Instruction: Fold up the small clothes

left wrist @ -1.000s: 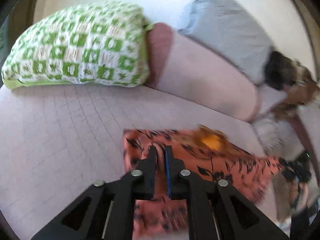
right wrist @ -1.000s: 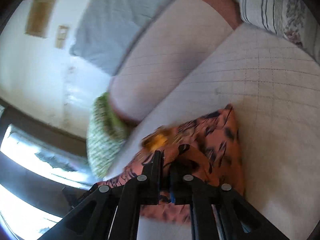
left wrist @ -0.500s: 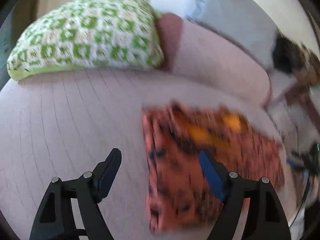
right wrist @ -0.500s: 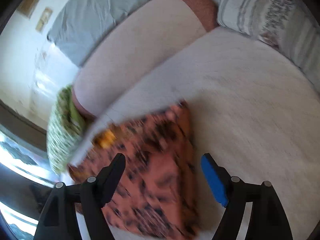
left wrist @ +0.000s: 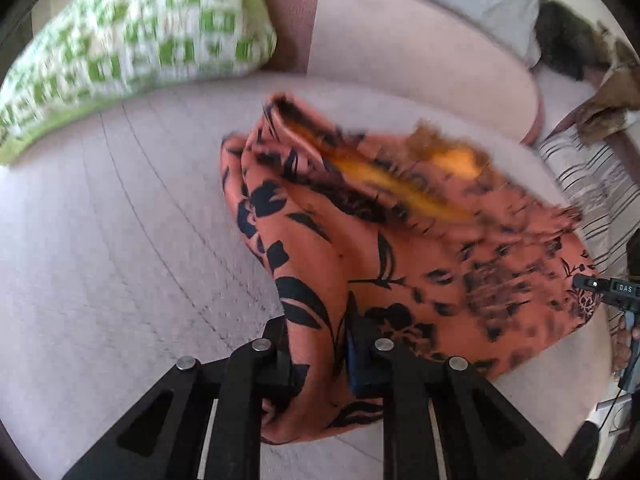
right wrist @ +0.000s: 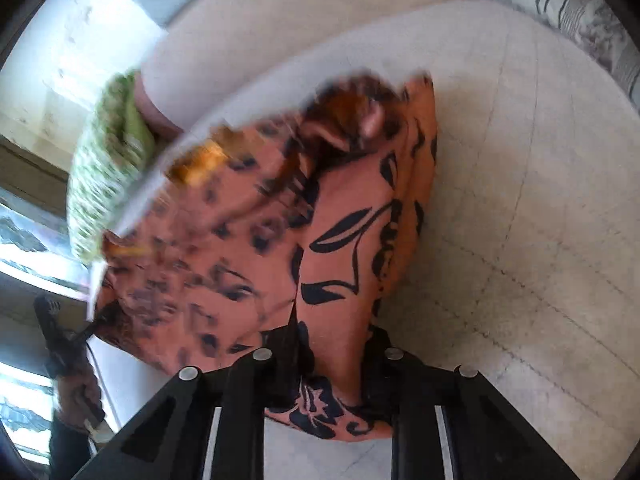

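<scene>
Green checked pillow [left wrist: 132, 40] sits far left at the sofa's [left wrist: 80, 240] back, then the left gripper [left wrist: 320, 344] and the right gripper [right wrist: 332, 356] each pinch a near corner of the orange floral garment [left wrist: 400, 248], bunched mid-seat, striped pillow [left wrist: 592, 184] on the right.

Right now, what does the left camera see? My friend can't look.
The left gripper pinches an orange cloth with black flowers, lifting it off a pale couch. A green checked pillow sits behind.
</scene>
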Demonstrator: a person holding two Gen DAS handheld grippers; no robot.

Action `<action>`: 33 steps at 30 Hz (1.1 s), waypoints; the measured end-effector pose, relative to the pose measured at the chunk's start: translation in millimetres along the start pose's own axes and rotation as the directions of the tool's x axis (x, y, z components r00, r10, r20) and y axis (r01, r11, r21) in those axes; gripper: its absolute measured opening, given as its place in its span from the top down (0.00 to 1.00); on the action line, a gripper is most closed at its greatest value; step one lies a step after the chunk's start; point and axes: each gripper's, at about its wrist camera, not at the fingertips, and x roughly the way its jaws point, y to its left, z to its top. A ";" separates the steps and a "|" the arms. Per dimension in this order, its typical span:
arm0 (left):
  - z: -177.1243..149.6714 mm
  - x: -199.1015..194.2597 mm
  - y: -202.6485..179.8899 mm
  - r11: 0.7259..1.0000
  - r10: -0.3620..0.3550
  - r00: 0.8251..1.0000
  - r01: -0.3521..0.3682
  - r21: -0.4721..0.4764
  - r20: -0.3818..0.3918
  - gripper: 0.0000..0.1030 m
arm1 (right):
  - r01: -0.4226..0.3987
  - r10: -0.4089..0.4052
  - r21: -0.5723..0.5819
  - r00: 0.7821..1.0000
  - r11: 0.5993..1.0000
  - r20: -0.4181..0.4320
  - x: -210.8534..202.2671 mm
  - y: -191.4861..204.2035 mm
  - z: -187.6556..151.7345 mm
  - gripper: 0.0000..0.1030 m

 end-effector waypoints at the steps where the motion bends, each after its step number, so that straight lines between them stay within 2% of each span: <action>1: -0.6 -15.0 -1.6 1.000 -0.021 1.000 0.021 -0.004 0.023 0.83 | -0.027 0.027 -0.005 0.999 1.000 0.018 -11.8 0.7 -3.3 0.80; 2: -3.3 -33.1 -6.5 0.999 -0.043 0.998 0.043 -0.001 0.045 0.83 | -0.039 0.039 -0.017 0.999 0.999 0.030 -23.6 5.5 -4.2 0.80; 5: -31.7 -84.8 -23.0 0.998 -0.043 0.993 0.038 0.051 0.113 0.83 | -0.038 0.042 -0.090 0.998 0.995 0.037 -60.9 21.2 -22.0 0.80; 7: -71.8 -109.3 -24.0 0.998 -0.062 0.992 0.059 0.024 0.112 0.82 | -0.044 0.047 -0.107 0.999 0.993 0.025 -79.7 19.9 -45.9 0.80; 9: -117.0 -113.4 -21.6 0.998 -0.062 0.994 0.063 -0.009 0.085 0.81 | -0.037 0.036 -0.085 0.999 0.996 -0.010 -87.0 4.4 -86.0 0.80; 11: -166.6 -94.9 -14.2 0.997 -0.064 0.998 0.064 -0.041 0.001 0.73 | -0.016 0.012 -0.075 0.999 0.997 -0.051 -74.0 -13.0 -123.5 0.71; 12: -190.9 -79.1 -9.1 0.998 -0.028 0.997 0.023 -0.057 -0.073 0.71 | 0.007 -0.013 -0.073 0.997 0.997 -0.075 -62.8 -23.2 -141.6 0.66; 13: -204.0 -78.0 -5.7 0.998 -0.032 0.999 0.030 -0.056 -0.043 0.70 | 0.043 -0.050 -0.059 0.991 0.997 -0.124 -47.9 -36.7 -159.3 0.52; 14: -207.8 -87.5 -6.2 0.999 -0.041 0.999 0.041 -0.036 0.026 0.63 | 0.009 -0.012 -0.065 0.999 0.998 -0.047 -53.2 -43.2 -169.8 0.51; 15: -203.2 -91.8 -7.9 1.000 -0.003 1.000 0.004 -0.026 0.007 0.56 | 0.002 -0.001 -0.067 1.000 0.998 0.013 -65.9 -43.6 -171.4 0.45; 16: -193.5 -96.7 -8.4 0.999 0.028 1.000 -0.028 -0.031 -0.001 0.43 | 0.026 -0.026 -0.039 1.000 0.999 0.015 -74.2 -45.0 -168.3 0.29; 18: -174.1 -110.4 -6.6 0.999 0.026 0.996 -0.024 -0.028 0.081 0.42 | 0.014 -0.013 -0.010 0.995 1.000 0.097 -95.7 -44.4 -155.4 0.28; 20: -152.3 -116.3 -7.7 0.998 0.064 0.989 -0.065 -0.003 0.133 0.38 | 0.079 -0.067 -0.061 0.982 0.995 0.175 -109.2 -32.7 -139.0 0.28; 22: -131.5 -105.0 -12.5 0.992 0.088 0.985 -0.100 0.074 0.150 0.38 | 0.128 -0.099 -0.137 0.975 0.982 0.200 -108.2 -16.6 -123.9 0.28; 25: -107.0 -78.8 -22.4 0.960 0.129 0.984 -0.156 0.232 0.124 0.38 | 0.185 -0.132 -0.291 0.973 0.939 0.191 -86.9 7.6 -95.9 0.28; 27: -92.6 -62.5 -34.9 0.927 0.146 0.982 -0.178 0.331 0.119 0.38 | 0.229 -0.177 -0.360 0.969 0.904 0.173 -69.5 9.7 -80.5 0.28; 30: -78.5 -35.2 -45.5 0.878 0.177 0.978 -0.208 0.431 0.111 0.38 | 0.216 -0.182 -0.362 0.975 0.907 0.127 -51.4 -5.1 -52.0 0.28; 31: -76.0 -24.4 -43.9 0.872 0.190 0.977 -0.213 0.441 0.096 0.38 | 0.225 -0.195 -0.347 0.974 0.911 0.117 -45.7 -9.8 -47.2 0.28; 32: -76.1 -20.2 -39.3 0.874 0.193 0.978 -0.209 0.439 0.082 0.38 | 0.208 -0.193 -0.313 0.978 0.927 0.078 -36.0 -17.8 -40.7 0.36; 33: -72.6 -13.1 -36.9 0.886 0.184 0.981 -0.194 0.421 0.064 0.40 | 0.170 -0.166 -0.272 0.985 0.947 0.038 -29.3 -25.0 -37.2 0.51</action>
